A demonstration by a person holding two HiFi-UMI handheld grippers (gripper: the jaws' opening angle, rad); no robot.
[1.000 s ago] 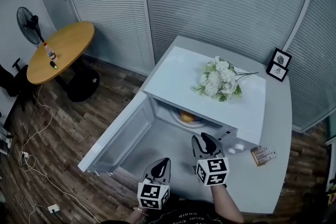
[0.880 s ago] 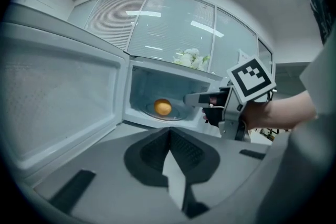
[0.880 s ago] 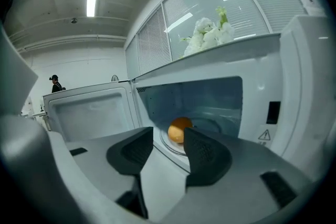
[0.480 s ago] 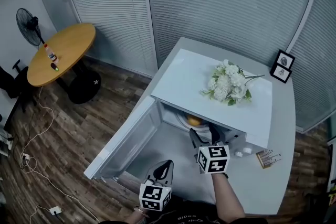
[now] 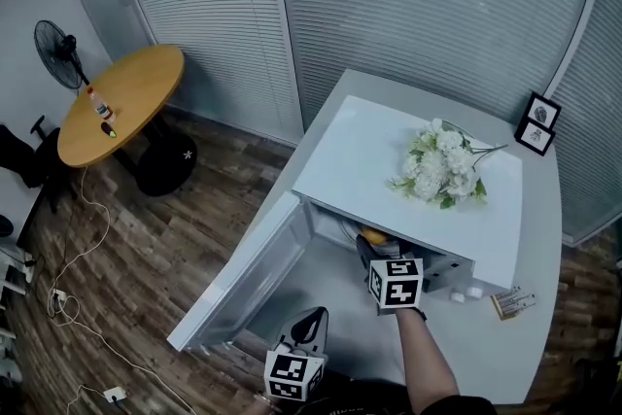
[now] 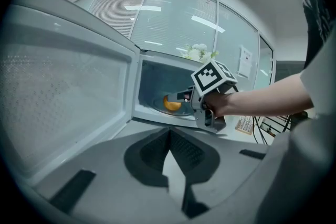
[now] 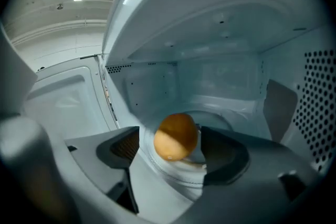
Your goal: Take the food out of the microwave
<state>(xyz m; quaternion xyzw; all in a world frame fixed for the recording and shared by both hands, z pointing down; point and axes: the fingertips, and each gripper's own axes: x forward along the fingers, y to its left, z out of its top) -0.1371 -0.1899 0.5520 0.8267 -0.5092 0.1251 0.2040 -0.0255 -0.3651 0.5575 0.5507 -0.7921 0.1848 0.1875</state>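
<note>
Inside the open microwave (image 5: 369, 151), the right gripper (image 5: 375, 246) has its fingers (image 7: 123, 148) spread wide; they have just been opening. The orange (image 7: 176, 136) sits between them on the round plate (image 7: 215, 124), with a clear gap to the left finger and the right finger just beside it, neither pressing. The door (image 5: 248, 272) hangs open to the left of those fingers. The left gripper (image 6: 169, 132) hangs over the surface (image 5: 476, 345) with its fingers together, empty, the orange well ahead of them.
</note>
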